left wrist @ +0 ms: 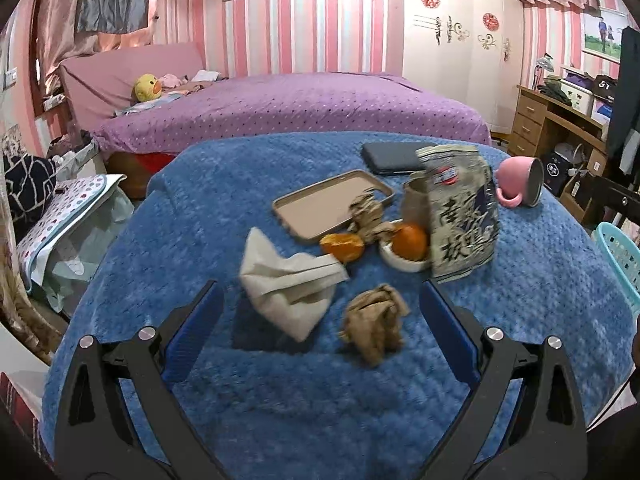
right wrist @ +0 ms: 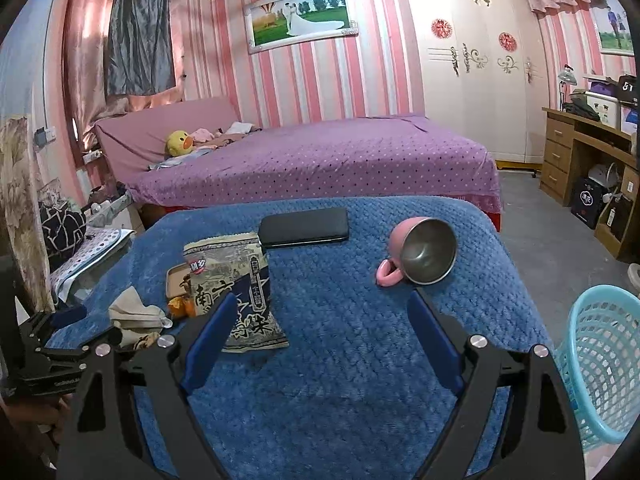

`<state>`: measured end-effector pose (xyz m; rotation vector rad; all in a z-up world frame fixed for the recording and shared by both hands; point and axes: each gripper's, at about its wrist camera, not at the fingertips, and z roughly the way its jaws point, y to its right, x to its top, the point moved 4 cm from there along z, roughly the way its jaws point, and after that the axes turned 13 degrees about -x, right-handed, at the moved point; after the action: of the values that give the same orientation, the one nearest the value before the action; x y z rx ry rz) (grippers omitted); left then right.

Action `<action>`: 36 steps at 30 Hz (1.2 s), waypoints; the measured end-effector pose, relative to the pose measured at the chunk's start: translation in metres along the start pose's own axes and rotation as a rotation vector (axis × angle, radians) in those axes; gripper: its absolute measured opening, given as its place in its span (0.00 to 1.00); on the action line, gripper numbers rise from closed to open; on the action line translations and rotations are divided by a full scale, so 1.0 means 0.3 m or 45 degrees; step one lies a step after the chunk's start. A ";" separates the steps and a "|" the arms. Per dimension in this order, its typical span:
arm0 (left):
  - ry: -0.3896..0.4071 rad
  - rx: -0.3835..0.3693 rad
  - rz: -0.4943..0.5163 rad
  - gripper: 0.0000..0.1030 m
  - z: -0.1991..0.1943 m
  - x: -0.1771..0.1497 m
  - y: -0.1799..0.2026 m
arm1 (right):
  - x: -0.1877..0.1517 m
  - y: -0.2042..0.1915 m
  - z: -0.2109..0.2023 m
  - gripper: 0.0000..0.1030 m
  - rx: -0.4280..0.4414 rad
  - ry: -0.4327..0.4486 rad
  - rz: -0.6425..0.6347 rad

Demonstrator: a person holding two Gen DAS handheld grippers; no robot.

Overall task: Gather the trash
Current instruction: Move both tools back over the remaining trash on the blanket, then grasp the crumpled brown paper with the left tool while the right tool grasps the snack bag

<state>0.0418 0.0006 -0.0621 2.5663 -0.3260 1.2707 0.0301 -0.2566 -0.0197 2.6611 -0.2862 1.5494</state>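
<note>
While the blue blanket (left wrist: 540, 264) carries a loose scatter of things, most of them crowd its middle: a tan phone case (left wrist: 320, 208) lying flat, a black phone (left wrist: 394, 158) behind it, a small white dish (left wrist: 400, 258) holding an orange (left wrist: 409, 241), a piece of orange peel (left wrist: 342, 246) just beside the dish, and a pink mug (left wrist: 520, 182) tipped on its side toward the far right. A snack bag (left wrist: 464, 216) stands upright against the dish, hiding what lies behind it. A light blue basket (right wrist: 604, 364) sits off the blanket's right edge.

The left gripper (left wrist: 320, 300) hangs low over the near part of the blanket, fingers spread wide and holding nothing. The right gripper (right wrist: 320, 312) is likewise spread and empty, aimed at bare blanket between the bag and the mug.

A crumpled white tissue (left wrist: 292, 292) lies between the left gripper's fingers, nearer the left one, and a crumpled brown paper ball (left wrist: 374, 324) lies just beside it, toward the right finger. A second brown paper wad (left wrist: 366, 212) rests farther off, on the edge of the phone case. In the right wrist view the snack bag (right wrist: 236, 292) is partly behind the left finger.
</note>
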 end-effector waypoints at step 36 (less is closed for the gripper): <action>-0.141 -0.140 -0.014 0.39 0.167 -0.042 0.041 | -0.066 -0.174 0.129 0.85 0.042 -0.154 -0.069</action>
<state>0.0676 -0.0264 -0.0997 2.5463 -0.3915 1.0775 0.0632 -0.2077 -0.0534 2.7685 -0.1938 1.3930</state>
